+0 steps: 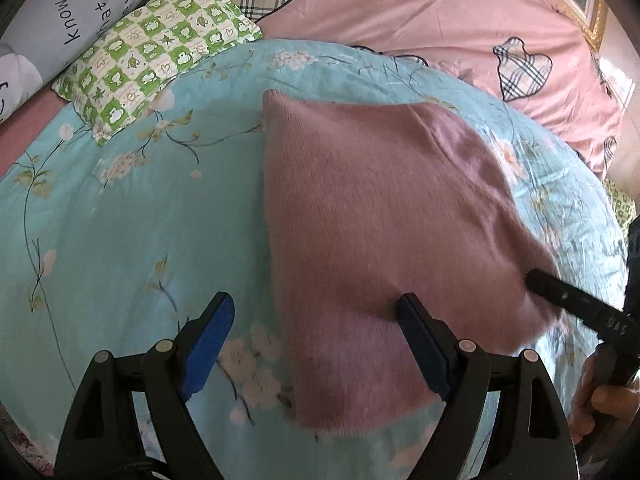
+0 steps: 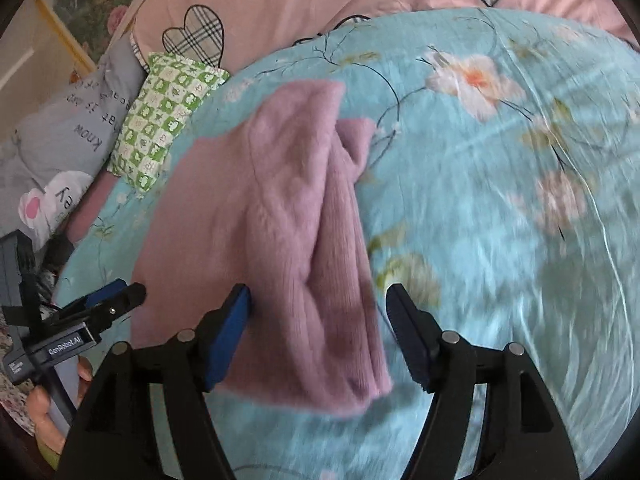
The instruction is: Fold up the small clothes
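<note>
A mauve knitted garment (image 1: 380,220) lies partly folded on a turquoise flowered quilt (image 1: 140,220). In the right wrist view the garment (image 2: 280,220) shows a folded strip along its right side. My left gripper (image 1: 316,308) is open and empty, its right finger over the garment's near left part. My right gripper (image 2: 318,296) is open and straddles the garment's near right edge. The right gripper's finger (image 1: 560,296) shows in the left wrist view at the garment's right edge. The left gripper (image 2: 116,292) shows at the left of the right wrist view.
A green checked pillow (image 1: 156,60) and a grey printed pillow (image 1: 60,20) lie at the far left. A pink duvet with plaid hearts (image 1: 440,12) lies behind the quilt. A gold-framed picture (image 1: 588,4) hangs at the far right.
</note>
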Demonstrator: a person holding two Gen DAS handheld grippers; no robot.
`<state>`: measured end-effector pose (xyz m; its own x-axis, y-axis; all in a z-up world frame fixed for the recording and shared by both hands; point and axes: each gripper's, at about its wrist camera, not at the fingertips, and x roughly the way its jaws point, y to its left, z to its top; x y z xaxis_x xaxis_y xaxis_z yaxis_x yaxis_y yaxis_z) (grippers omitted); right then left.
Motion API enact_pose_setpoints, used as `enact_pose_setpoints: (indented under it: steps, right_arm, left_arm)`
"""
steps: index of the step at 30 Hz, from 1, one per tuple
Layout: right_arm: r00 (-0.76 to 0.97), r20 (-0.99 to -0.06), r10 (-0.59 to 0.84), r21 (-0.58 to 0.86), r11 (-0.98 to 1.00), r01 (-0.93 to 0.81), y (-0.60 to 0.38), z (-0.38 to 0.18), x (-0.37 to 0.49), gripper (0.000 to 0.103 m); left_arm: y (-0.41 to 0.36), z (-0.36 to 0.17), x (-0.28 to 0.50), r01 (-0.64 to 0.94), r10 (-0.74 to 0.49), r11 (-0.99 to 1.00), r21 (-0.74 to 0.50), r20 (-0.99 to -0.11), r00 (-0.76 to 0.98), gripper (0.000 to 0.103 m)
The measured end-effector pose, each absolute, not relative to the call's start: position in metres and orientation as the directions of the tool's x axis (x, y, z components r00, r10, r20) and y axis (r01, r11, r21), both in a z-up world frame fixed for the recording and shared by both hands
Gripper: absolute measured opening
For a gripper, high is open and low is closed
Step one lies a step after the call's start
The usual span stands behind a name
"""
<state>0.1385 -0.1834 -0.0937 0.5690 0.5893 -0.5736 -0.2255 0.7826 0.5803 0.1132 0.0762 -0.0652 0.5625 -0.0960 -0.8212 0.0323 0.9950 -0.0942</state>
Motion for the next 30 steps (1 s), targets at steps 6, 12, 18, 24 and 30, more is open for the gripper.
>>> enact_pose_setpoints:
  steps: [6,12,18,24,30]
  right_arm:
    - [0.59,-0.57,0.572,0.556,0.797,-0.236,-0.187,-0.091,0.112,0.071]
    - [0.605,-0.544,0.581,0.57,0.785,-0.241,-0.193,-0.087,0.092,0.071]
    - [0.626,-0.506,0.593,0.58,0.771,-0.263,-0.195,-0.08,0.072,0.071]
    - [0.631,-0.488,0.603,0.577,0.765,-0.285,-0.192,-0.076,0.056,0.072]
    - [0.634,-0.484,0.604,0.564,0.769,-0.301,-0.187,-0.084,0.041,0.075]
  left_arm:
    - [0.067,-0.095,0.087,0.068,-0.067,0.997,-0.036,-0.849,0.523,0.086]
    - [0.072,-0.094,0.067,0.063,-0.074,0.997,-0.047,-0.843,0.532,0.086]
    - [0.066,-0.08,0.047,0.076,-0.061,0.997,-0.022,-0.828,0.557,0.086]
    - [0.067,-0.07,0.027,0.075,-0.068,0.997,-0.029,-0.81,0.582,0.086]
    - [0.076,-0.071,0.01,0.044,-0.066,0.998,-0.049,-0.793,0.606,0.086]
